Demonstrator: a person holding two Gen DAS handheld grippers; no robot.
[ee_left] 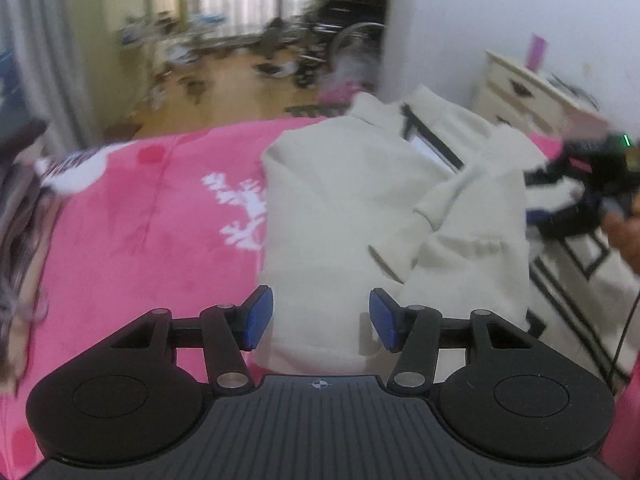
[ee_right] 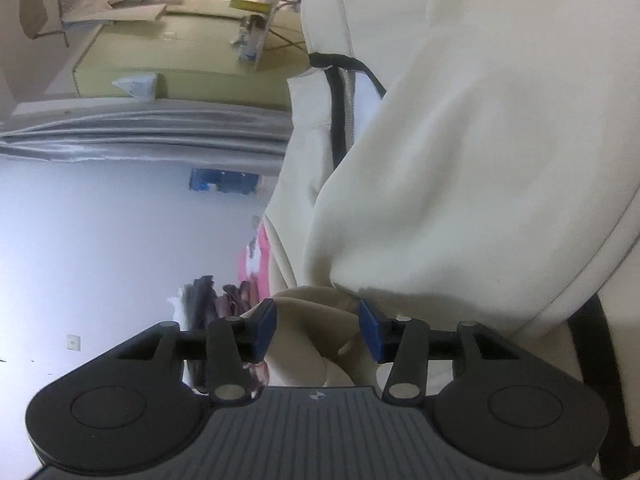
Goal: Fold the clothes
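A cream zip-up jacket (ee_left: 344, 200) lies spread on a pink blanket (ee_left: 140, 240), with one sleeve (ee_left: 452, 200) folded across its front. My left gripper (ee_left: 321, 318) hovers over the jacket's lower hem, open, with nothing pinched between its blue pads (ee_left: 260, 318). My right gripper (ee_left: 580, 184), blurred, sits at the jacket's far right side, with a hand (ee_left: 624, 236) behind it. In the rolled right wrist view the jacket (ee_right: 460, 160) fills the right half. A cream fold lies between the right gripper's (ee_right: 317, 332) parted fingers, and the pads do not visibly press on it.
A white dresser (ee_left: 520, 88) stands against the wall at the back right. A white cloth with black lines (ee_left: 580, 264) lies under the jacket's right side. Dark clothes (ee_left: 20, 208) are piled at the bed's left edge. A grey curtain (ee_right: 140, 132) hangs beyond the bed.
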